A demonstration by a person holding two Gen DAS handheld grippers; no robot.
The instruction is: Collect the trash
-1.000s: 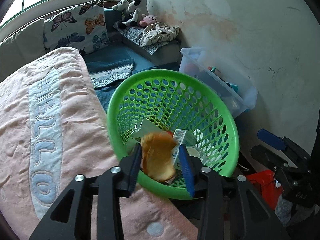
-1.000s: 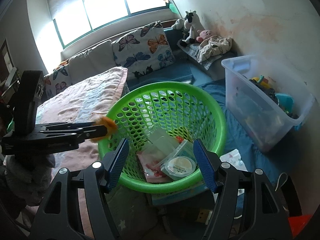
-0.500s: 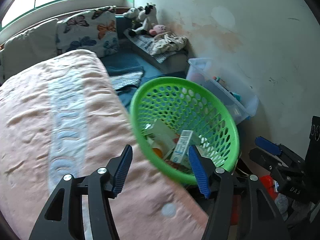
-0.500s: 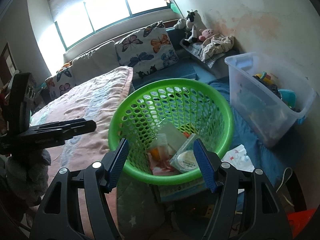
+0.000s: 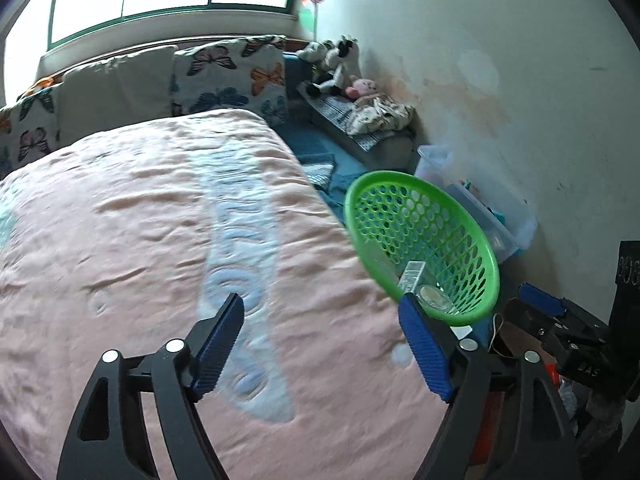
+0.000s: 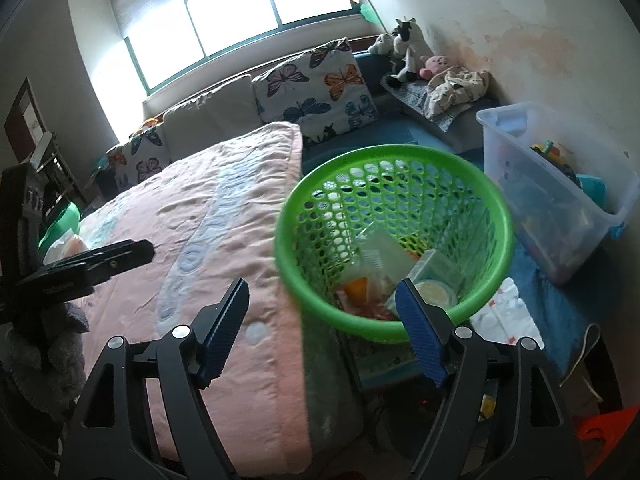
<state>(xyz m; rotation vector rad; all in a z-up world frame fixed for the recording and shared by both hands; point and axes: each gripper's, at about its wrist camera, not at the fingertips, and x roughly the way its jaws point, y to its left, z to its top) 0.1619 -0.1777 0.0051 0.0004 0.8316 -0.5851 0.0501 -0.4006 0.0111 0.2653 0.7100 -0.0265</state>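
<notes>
Left hand-held gripper (image 5: 320,344): we hold it spread and empty over the pink bed blanket (image 5: 160,240), lower centre | right hand-held gripper (image 6: 322,326): released, nothing held | green basket (image 6: 394,332): right of centre beside the bed, trash (image 6: 384,268) inside | next, we judge: scan the blanket left for leftovers, approach low, jaws wide.

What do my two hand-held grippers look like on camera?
Both match: the left hand-held gripper and right hand-held gripper have black skeletal plastic arms with triangular cutouts, silver round bolts at the joints, and ribbed blue finger pads. No cables or sleeves show.
</notes>
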